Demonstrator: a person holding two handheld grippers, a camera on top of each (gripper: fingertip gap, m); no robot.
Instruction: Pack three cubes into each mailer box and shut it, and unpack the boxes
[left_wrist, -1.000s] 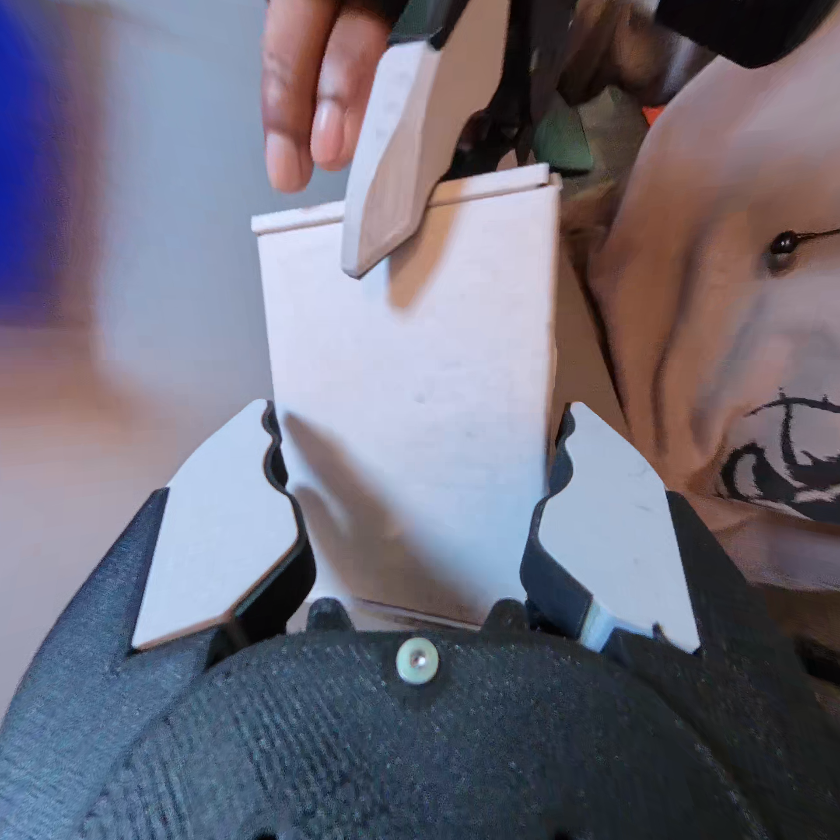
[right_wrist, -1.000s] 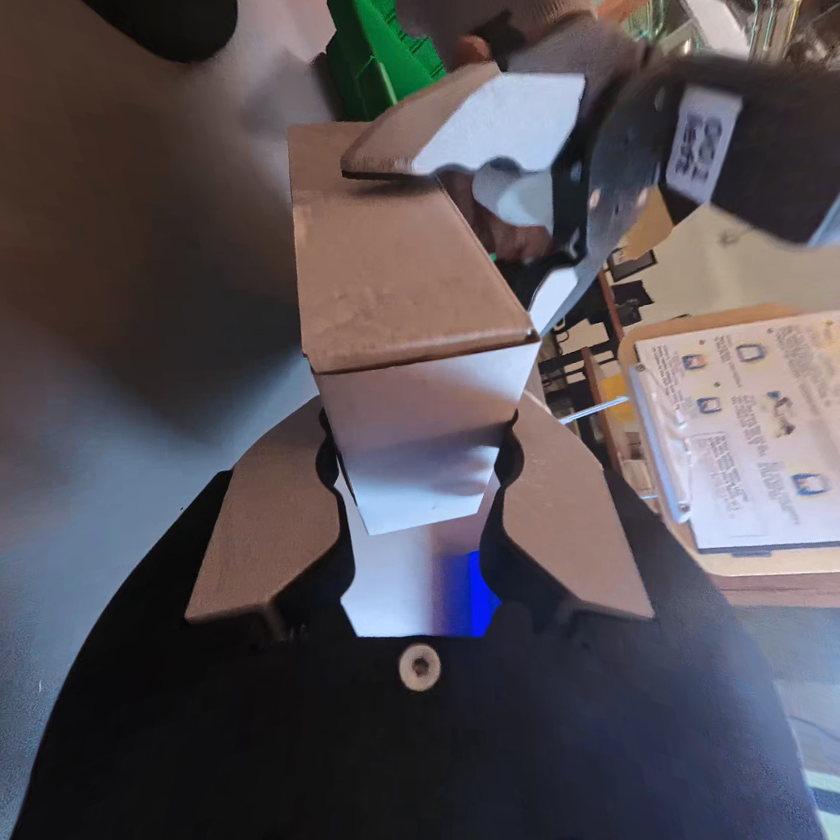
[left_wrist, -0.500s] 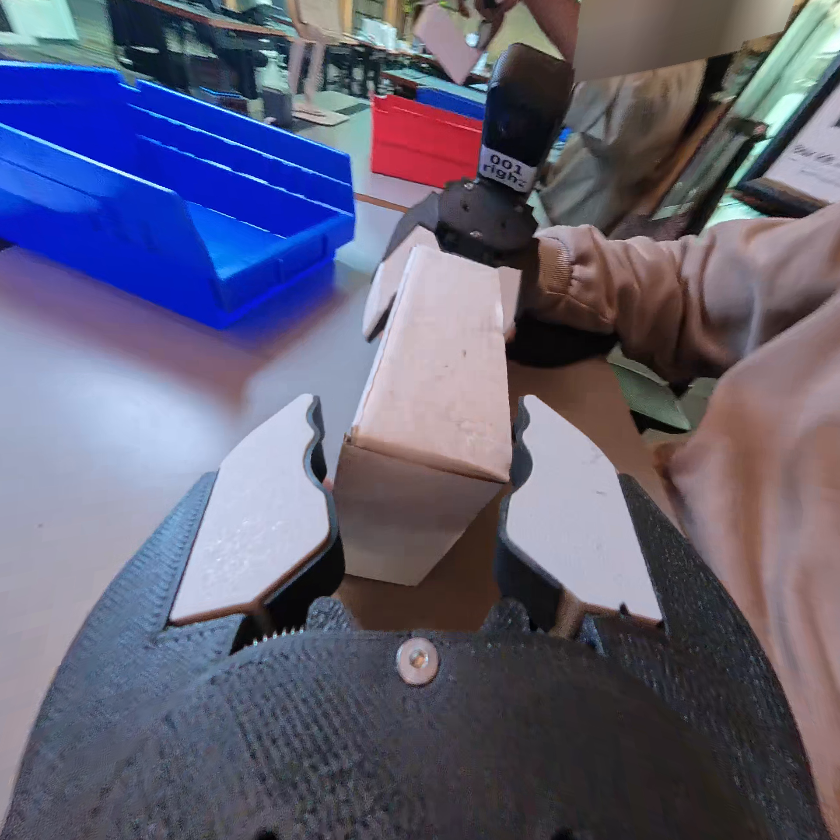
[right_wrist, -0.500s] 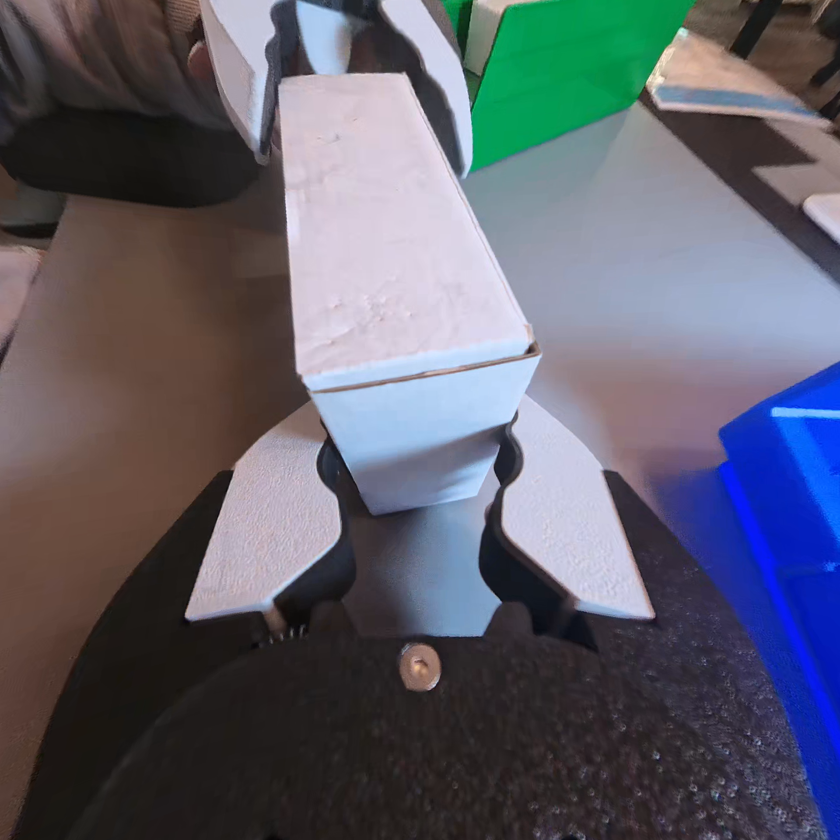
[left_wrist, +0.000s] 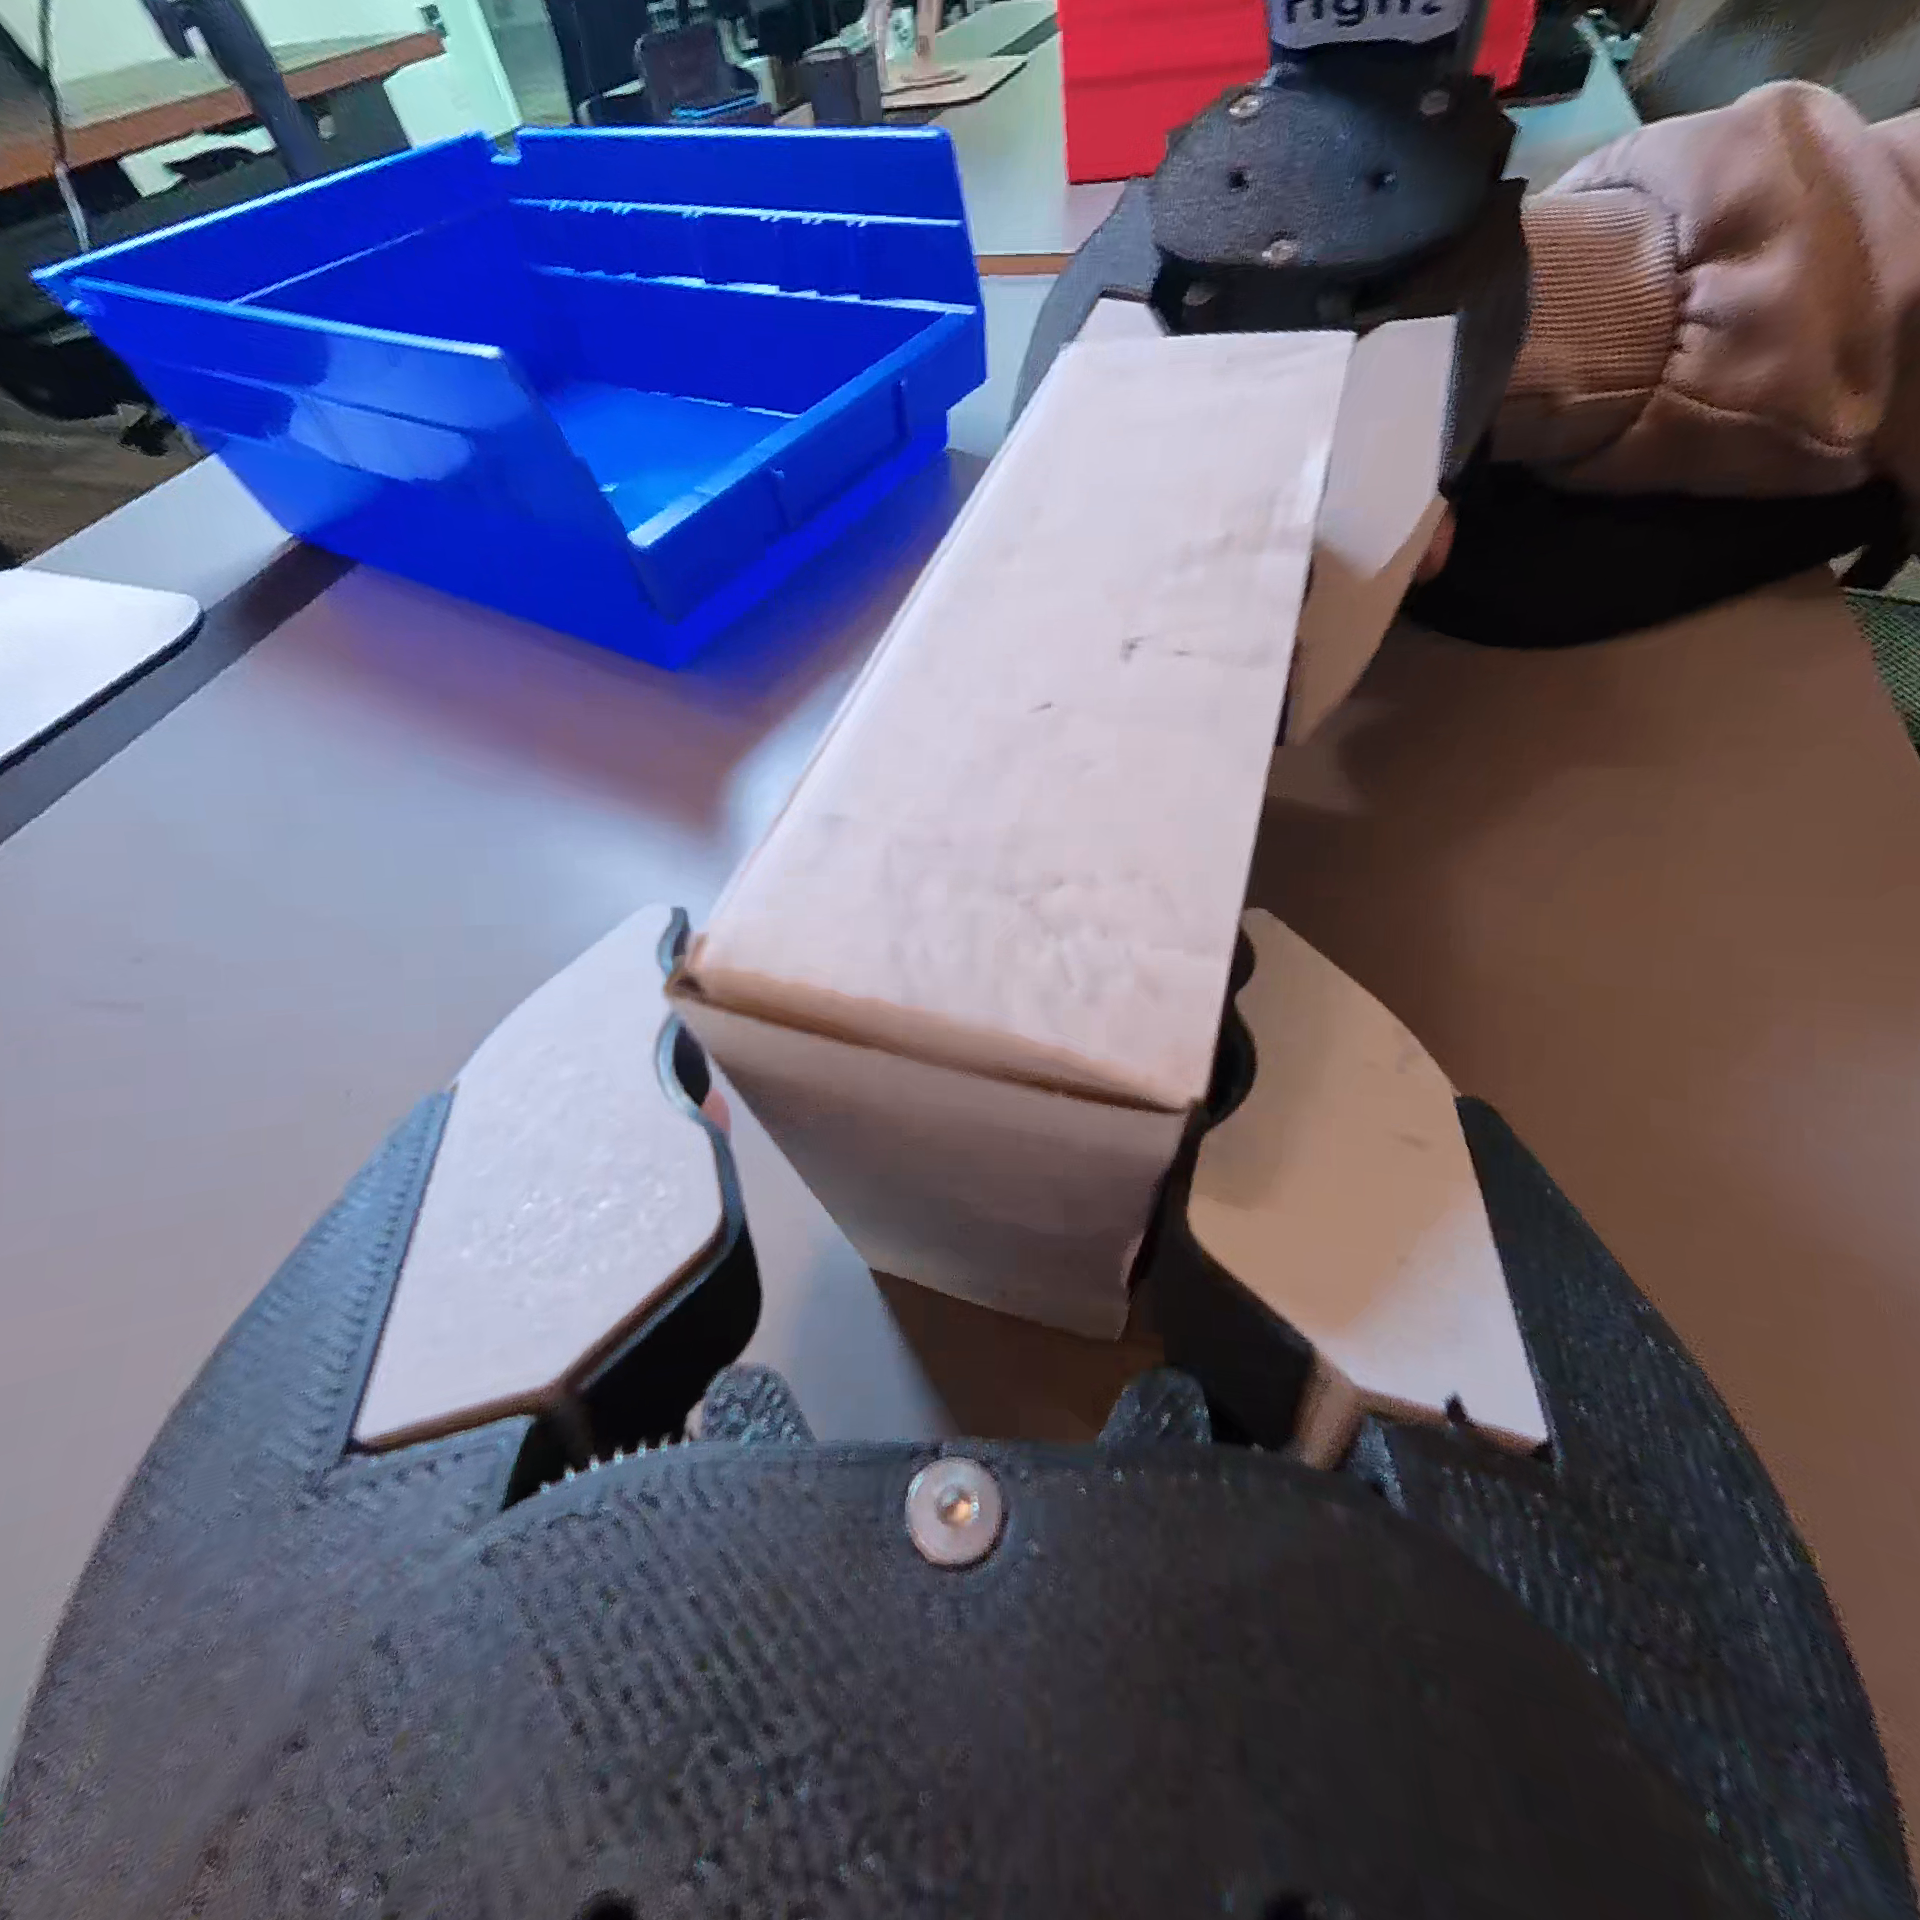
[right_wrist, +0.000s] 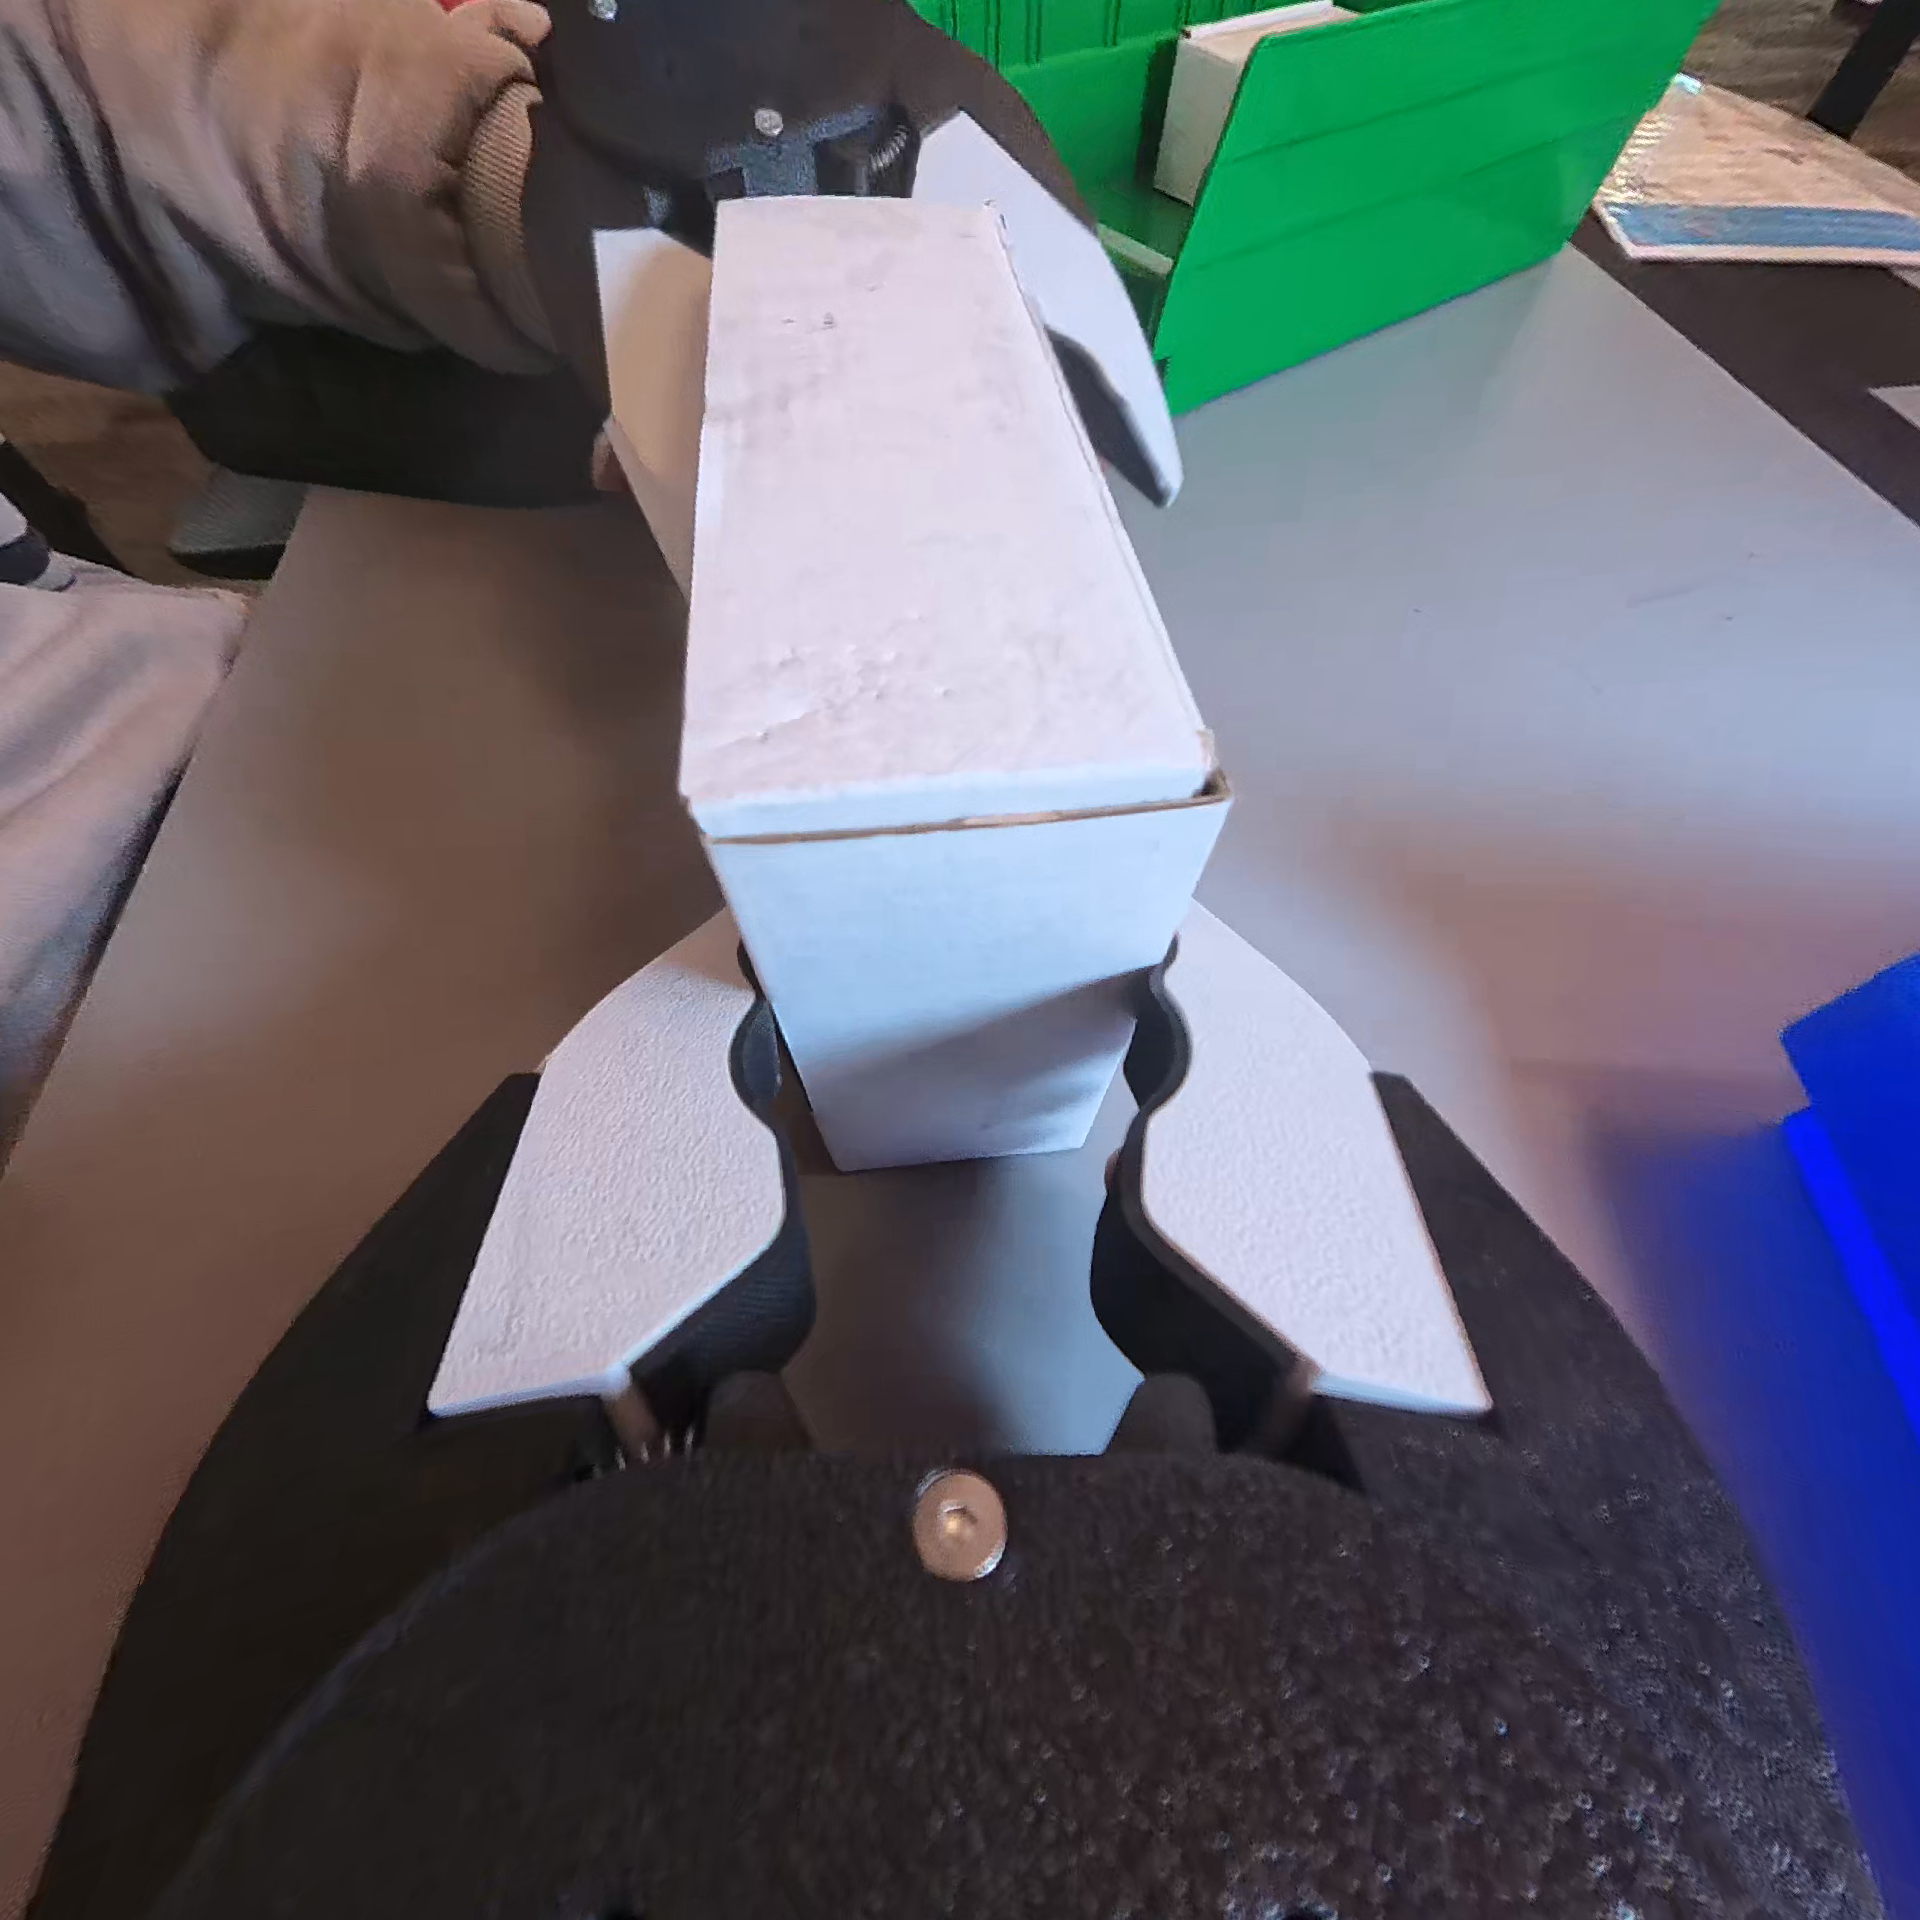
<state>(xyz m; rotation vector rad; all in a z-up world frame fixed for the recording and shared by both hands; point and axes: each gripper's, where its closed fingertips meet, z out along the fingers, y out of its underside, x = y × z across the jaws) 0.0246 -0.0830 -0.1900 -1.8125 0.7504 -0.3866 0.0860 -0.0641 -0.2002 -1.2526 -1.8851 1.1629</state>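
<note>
One white mailer box (left_wrist: 1039, 727), closed, lies level and low over the table (left_wrist: 312, 935); I cannot tell if it touches it. My left gripper (left_wrist: 956, 935) is shut on its near end, one finger on each side. My right gripper (right_wrist: 956, 935) is shut on the opposite end of the box (right_wrist: 914, 520). Each gripper shows at the far end of the box in the other's view: the right one (left_wrist: 1320, 208) and the left one (right_wrist: 883, 208). No cubes are visible; the box's inside is hidden.
A blue bin (left_wrist: 582, 395) stands on the table to the left of the box, its edge also in the right wrist view (right_wrist: 1849, 1195). A green bin (right_wrist: 1351, 187) holds another white box (right_wrist: 1205, 114). A red bin (left_wrist: 1153, 83) stands behind. A person's sleeves flank the grippers.
The box, held by both grippers throughout, has turned from a raised, tilted pose to level and has come down toward the table. Both grips are unchanged.
</note>
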